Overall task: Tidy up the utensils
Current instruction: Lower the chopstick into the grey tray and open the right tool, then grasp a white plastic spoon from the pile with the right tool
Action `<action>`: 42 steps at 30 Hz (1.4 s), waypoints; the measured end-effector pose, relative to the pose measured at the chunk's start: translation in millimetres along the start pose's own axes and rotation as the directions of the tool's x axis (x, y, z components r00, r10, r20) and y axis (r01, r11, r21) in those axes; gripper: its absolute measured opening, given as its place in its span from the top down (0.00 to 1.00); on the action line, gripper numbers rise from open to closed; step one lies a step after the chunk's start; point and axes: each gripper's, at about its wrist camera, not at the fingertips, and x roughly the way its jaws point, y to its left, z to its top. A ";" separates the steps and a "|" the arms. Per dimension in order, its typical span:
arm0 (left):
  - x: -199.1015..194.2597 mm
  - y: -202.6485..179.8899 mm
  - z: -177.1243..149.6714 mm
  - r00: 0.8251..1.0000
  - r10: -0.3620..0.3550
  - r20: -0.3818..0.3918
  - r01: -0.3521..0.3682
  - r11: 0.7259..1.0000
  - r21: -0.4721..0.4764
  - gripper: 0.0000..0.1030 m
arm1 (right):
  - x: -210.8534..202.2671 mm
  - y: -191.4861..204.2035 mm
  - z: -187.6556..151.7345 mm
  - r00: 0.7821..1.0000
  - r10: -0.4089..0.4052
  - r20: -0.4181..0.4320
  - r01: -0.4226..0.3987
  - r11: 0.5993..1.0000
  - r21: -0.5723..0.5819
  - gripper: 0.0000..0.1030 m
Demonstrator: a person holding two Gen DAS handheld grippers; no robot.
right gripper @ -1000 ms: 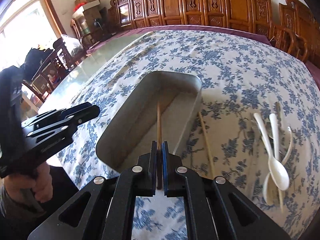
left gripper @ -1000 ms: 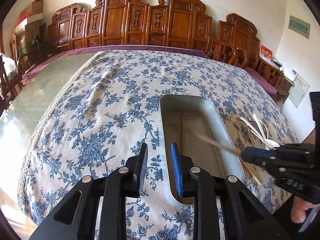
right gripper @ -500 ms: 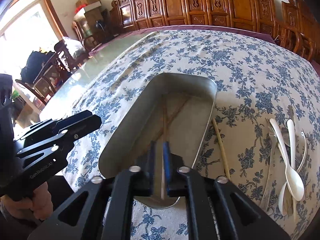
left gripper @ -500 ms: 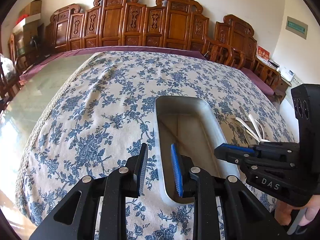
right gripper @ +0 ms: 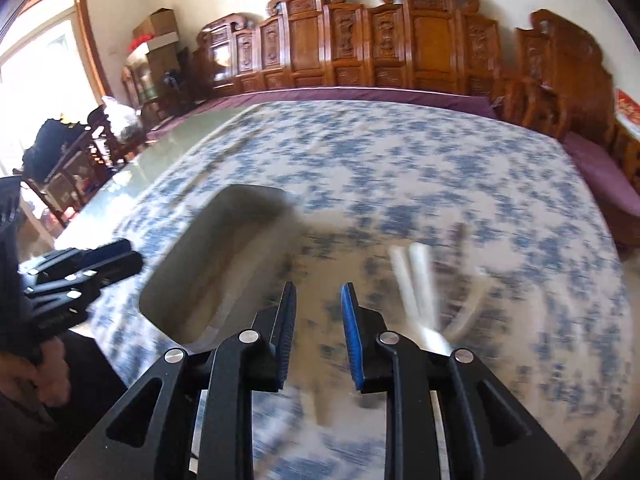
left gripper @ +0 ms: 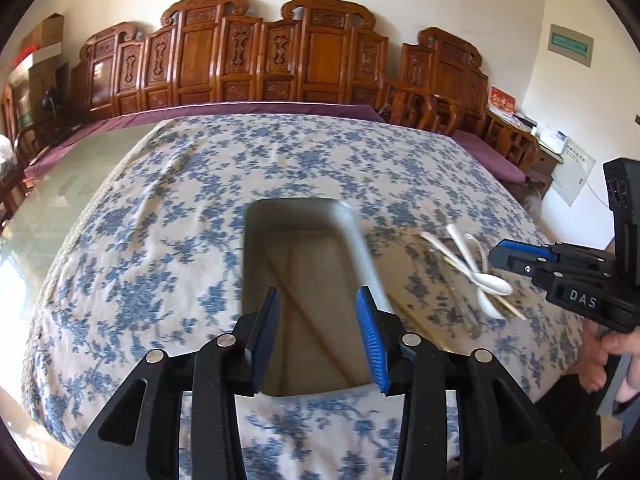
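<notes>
Fingers of the left gripper (left gripper: 318, 312) stand wide apart with nothing between them, poised over the near end of the metal tray (left gripper: 362, 240). Fingers of the right gripper (right gripper: 318, 312) are likewise parted and hold nothing; they hang above the floral cloth (right gripper: 400, 168) just right of the tray (right gripper: 168, 276), and this view is heavily smeared. In the left wrist view the right gripper (left gripper: 496, 254) shows at the right edge, gripped by a hand (left gripper: 618, 356); in the right wrist view the left gripper (right gripper: 128, 256) shows at the left edge beside the tray, its fingers seen edge-on. Tray sits lengthwise on the cloth-covered surface, near its front edge. Two chopsticks (left gripper: 298, 300) lie crossed inside the tray on its floor. Further chopsticks lie on the cloth right of the tray: one (left gripper: 416, 318) just beside its right rim, another (left gripper: 510, 308) running under the spoons. White spoons (left gripper: 486, 280) lie in a loose overlapping cluster on the cloth, right of the tray and apart from it; the exact count cannot be told. In the right wrist view the spoons (right gripper: 420, 280) appear only as pale streaks ahead and to the right of the fingers. Carved wooden chairs (left gripper: 280, 52) line the far wall behind the surface.
</notes>
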 end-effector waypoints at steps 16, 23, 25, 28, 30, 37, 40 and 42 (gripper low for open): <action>20.8 -64.3 -20.7 0.996 -0.065 -0.057 0.069 0.995 0.069 0.63 | 37.7 -40.6 -34.4 0.989 -0.106 -0.100 0.096 0.991 -0.096 0.65; 27.0 -74.6 -26.5 0.993 -0.086 -0.076 0.093 0.992 0.085 0.63 | 56.5 -47.0 -38.9 0.980 -0.137 -0.148 0.120 0.986 -0.118 0.65; 27.8 -76.4 -27.3 0.993 -0.087 -0.079 0.094 0.992 0.089 0.63 | 56.1 -48.3 -39.0 0.979 -0.136 -0.150 0.120 0.987 -0.111 0.65; 28.1 -80.3 -28.6 0.993 -0.087 -0.082 0.095 0.991 0.096 0.63 | 56.0 -54.0 -38.4 0.980 -0.125 -0.153 0.113 0.990 -0.084 0.81; 27.7 -82.9 -29.2 0.993 -0.084 -0.084 0.092 0.991 0.101 0.63 | 55.2 -59.7 -38.8 0.981 -0.104 -0.162 0.096 0.994 -0.055 0.92; 29.3 -101.4 -32.6 0.992 -0.066 -0.103 0.080 0.987 0.140 0.63 | 35.9 -69.4 -40.9 0.989 -0.055 -0.137 0.053 0.998 -0.018 0.98; 33.9 -108.5 -32.7 0.991 -0.058 -0.119 0.075 0.987 0.145 0.63 | 17.0 -73.2 -42.7 0.994 -0.030 -0.108 0.029 0.999 -0.013 0.98; 38.3 -111.8 -33.6 0.989 -0.060 -0.134 0.078 0.988 0.134 0.63 | 5.3 -76.7 -43.4 0.996 -0.020 -0.090 0.019 1.000 -0.007 0.98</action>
